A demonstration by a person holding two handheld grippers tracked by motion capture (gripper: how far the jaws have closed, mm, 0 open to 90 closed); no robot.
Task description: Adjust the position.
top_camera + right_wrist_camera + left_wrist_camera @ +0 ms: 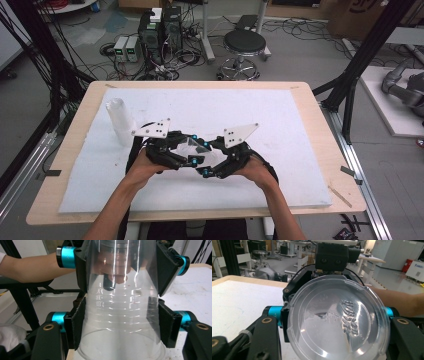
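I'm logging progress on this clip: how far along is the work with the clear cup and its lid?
Done: both pieces are off the table. The right gripper is clamped on the clear plastic cup, and the left gripper holds the clear lid. In hand: the two meet mid-air above the white mat. Left, probably: seating the lid; I cannot tell whether it is on.

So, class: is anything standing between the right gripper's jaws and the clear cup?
Nothing visible does. In the right gripper view, the right gripper has its jaws directly against both sides of the clear cup, with no gap or object between. The left gripper flanks the cup farther along.
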